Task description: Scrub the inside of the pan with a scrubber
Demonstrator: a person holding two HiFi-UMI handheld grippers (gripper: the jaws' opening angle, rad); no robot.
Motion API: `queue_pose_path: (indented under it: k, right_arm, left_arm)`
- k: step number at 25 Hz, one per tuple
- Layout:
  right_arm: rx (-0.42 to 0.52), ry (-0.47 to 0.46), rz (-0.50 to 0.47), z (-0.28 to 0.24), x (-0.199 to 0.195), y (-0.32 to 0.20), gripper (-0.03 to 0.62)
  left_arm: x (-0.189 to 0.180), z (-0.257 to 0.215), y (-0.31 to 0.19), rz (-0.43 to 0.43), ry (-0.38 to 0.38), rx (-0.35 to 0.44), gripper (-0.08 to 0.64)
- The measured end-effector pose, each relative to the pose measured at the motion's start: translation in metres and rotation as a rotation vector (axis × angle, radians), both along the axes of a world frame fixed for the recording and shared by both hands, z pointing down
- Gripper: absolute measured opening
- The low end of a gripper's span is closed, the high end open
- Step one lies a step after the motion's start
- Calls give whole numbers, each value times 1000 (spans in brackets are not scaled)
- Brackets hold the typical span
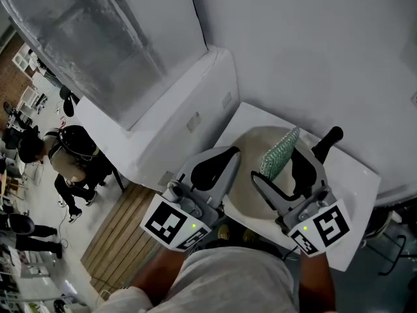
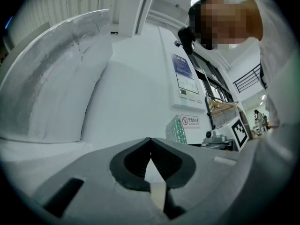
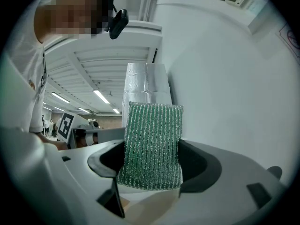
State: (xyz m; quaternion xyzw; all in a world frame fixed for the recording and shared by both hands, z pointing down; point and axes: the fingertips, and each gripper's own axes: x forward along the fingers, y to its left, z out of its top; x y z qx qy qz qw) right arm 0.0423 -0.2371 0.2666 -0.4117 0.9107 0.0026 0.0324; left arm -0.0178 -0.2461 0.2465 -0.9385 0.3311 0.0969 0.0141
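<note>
Pan (image 1: 246,175) on white table (image 1: 355,178), below and between both grippers, black handle (image 1: 328,142) angled away to right. Interior pale cream, no soil visible. Right gripper (image 3: 152,165) clenched on green scrubber (image 3: 151,144), pad upright and mostly clear of jaws, likely so its face can reach pan. Left gripper (image 2: 151,144) pinched together on nothing, probably spare for steadying pan. Scrubber apparently not yet touching pan.

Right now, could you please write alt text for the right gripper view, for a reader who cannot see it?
The right gripper holds a green scrubber upright between its jaws, its ribbed face toward the camera. Behind it rises a white wall.
</note>
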Motion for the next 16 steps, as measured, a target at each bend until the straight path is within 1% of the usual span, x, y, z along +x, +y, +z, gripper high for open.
queue_pose_path:
  k: [16]
  right_arm:
    - [-14,9,-4,4,-1,0,351]
  left_arm:
    - [3,2,-2,9,-11,-4,15]
